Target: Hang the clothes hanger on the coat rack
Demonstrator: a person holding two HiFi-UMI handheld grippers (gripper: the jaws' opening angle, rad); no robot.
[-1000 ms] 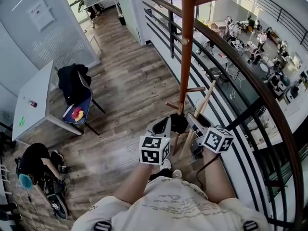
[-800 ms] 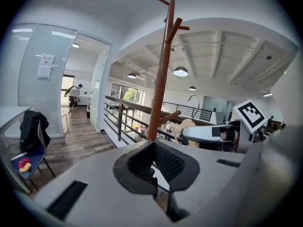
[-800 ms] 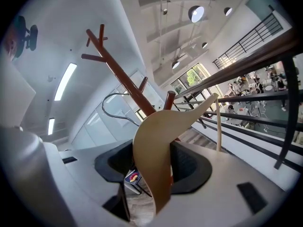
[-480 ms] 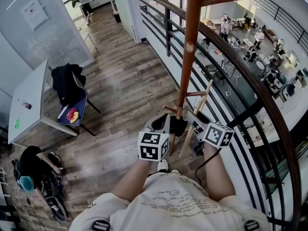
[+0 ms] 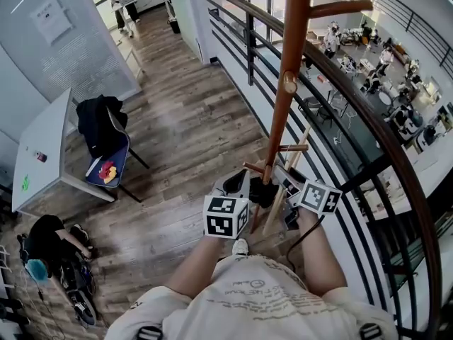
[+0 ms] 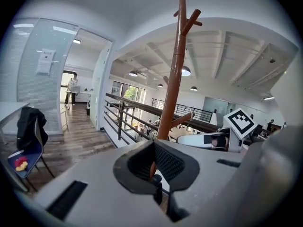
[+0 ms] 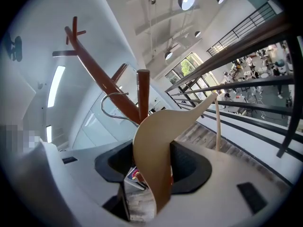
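Note:
The coat rack's brown pole (image 5: 284, 98) rises just ahead of me, with short pegs low down (image 5: 291, 148) and a long one high up (image 5: 340, 8). My right gripper (image 5: 284, 181) is shut on the pale wooden hanger (image 7: 158, 141), which stands steeply beside the pole (image 5: 277, 205). In the right gripper view the hanger's metal hook (image 7: 110, 104) curls just left of an upright peg (image 7: 143, 92); whether it touches I cannot tell. My left gripper (image 5: 242, 184) hovers left of the pole's foot. Its pads (image 6: 173, 164) meet with nothing between them.
A dark curved railing (image 5: 368, 119) runs close on the right, with a lower floor full of people beyond it. A white table (image 5: 42, 147) and a chair with a black jacket (image 5: 106, 122) stand to the left. Bags lie at lower left (image 5: 49, 239).
Both grippers have edged in toward the rack's pole and a little down, carrying the hanger with them. The pole now stands closer to the hanger's upper end.

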